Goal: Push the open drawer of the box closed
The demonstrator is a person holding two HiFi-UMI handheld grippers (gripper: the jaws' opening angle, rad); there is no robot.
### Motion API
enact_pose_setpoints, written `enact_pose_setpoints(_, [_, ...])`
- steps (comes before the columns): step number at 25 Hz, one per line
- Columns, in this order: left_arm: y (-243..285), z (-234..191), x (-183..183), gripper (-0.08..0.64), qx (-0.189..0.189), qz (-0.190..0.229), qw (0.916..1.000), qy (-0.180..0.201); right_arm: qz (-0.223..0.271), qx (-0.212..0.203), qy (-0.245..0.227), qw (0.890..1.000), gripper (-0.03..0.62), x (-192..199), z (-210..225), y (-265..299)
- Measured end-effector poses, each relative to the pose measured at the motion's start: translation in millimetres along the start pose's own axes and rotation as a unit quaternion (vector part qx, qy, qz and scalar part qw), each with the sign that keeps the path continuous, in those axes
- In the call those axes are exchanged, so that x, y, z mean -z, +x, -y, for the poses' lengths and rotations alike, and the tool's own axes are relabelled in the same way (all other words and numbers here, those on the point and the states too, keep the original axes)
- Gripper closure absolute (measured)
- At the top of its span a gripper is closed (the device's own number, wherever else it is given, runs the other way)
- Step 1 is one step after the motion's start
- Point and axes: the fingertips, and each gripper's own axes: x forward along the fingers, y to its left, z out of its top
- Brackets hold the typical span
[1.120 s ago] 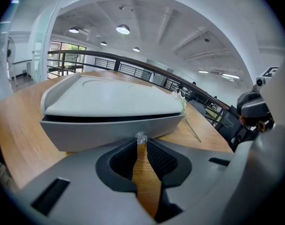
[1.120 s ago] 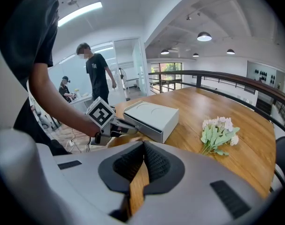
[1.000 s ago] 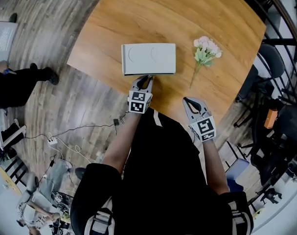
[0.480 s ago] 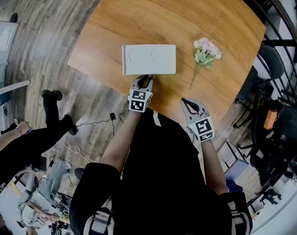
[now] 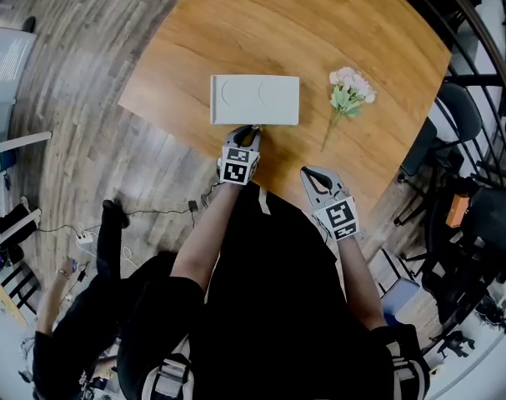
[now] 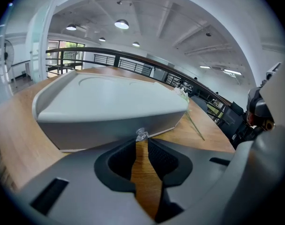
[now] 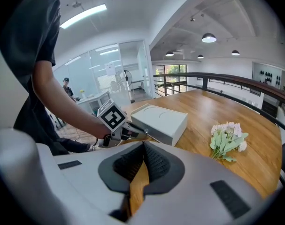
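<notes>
- I count two grippers, one box, one knob, one bunch of flowers and one table.
- Nearest me is the right gripper (image 5: pixel 308 173), hovering above the near edge of the table (image 5: pixel 319 23), well apart from the box. Its jaws are drawn together with only a thin slit between the pads, and nothing sits in it.
- Ahead and to the left, the left gripper (image 5: pixel 247 129) points straight at the box. Its jaws are pressed nearly together, and their tips meet at the small clear knob (image 6: pixel 142 135). I cannot tell whether they pinch it or only rest against it.
- The knob sits on the drawer front (image 6: pixel 100 128), which faces me and looks about flush with the body.
- The white box (image 5: pixel 254 100) lies flat near the table's near-left edge, with its long axis running left to right across my view.
- Farther right, the flowers (image 5: pixel 349 90) lie on the wood, well apart from the box, blooms away from me and stems toward me.
</notes>
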Motion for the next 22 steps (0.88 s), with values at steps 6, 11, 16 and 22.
enact_pose_setpoints(6, [-27.2, -0.2, 2.7, 0.473, -0.032, 0.022, 0.9992, -0.007, 0.010, -0.013, -0.015, 1.000, 0.577, 0.0, -7.4, -7.5])
enact_pose_setpoints(11, [-65.4, 25.2, 2.1, 0.518, -0.048, 0.058, 0.9972, -0.002, 0.030, -0.034, -0.030, 0.999, 0.577, 2.5, -16.9, -30.3])
enact_pose_setpoints(16, [-104.0, 45.7, -0.3, 0.529, -0.051, 0.084, 0.9952, 0.003, 0.047, -0.052, -0.046, 0.996, 0.577, -2.2, -27.5, -39.3])
enact_pose_setpoints(22, [-151.3, 90.4, -7.0, 0.532, -0.059, 0.119, 0.9908, 0.024, 0.081, -0.081, -0.032, 0.993, 0.577, 3.8, -34.9, -59.3])
